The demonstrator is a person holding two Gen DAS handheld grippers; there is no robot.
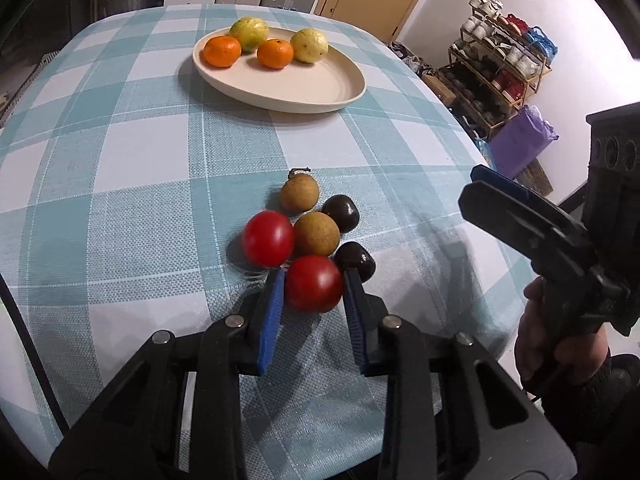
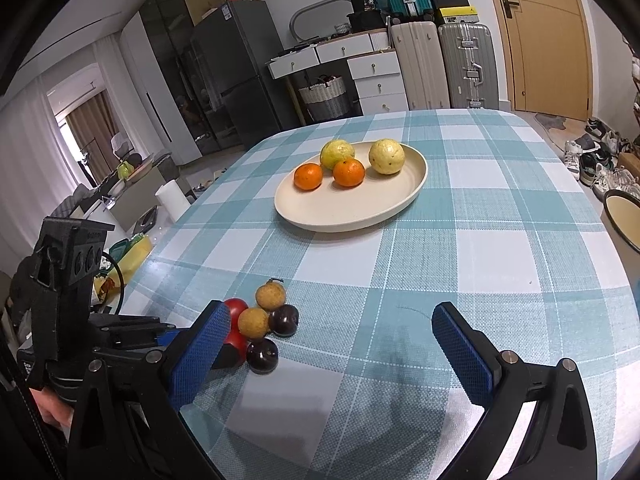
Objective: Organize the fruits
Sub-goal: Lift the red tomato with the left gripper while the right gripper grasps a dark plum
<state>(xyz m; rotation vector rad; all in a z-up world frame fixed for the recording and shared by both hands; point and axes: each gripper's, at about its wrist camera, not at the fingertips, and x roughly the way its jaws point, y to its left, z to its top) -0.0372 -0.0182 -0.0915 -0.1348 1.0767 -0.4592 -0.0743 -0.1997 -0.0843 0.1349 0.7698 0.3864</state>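
Observation:
On the checked tablecloth lies a tight cluster: two red tomatoes, two brown longans [image 1: 316, 233] and two dark plums [image 1: 341, 211]. My left gripper [image 1: 314, 280] is shut on the nearer red tomato [image 1: 313, 289], with a blue pad pressed on each side of it. The other tomato [image 1: 267, 238] touches it on the left. My right gripper [image 2: 331, 314] hangs open over bare cloth to the right of the cluster [image 2: 256, 322], holding nothing. At the far side, a cream plate [image 1: 312, 88] holds two oranges [image 1: 221, 51] and two yellow-green guavas [image 1: 309, 45].
The table's right edge drops off towards a shoe rack [image 1: 500, 64] and a purple bag [image 1: 520, 140]. A person's hand [image 1: 536, 340] holds the right gripper's handle. A white bowl rim [image 2: 624, 216] shows at the right.

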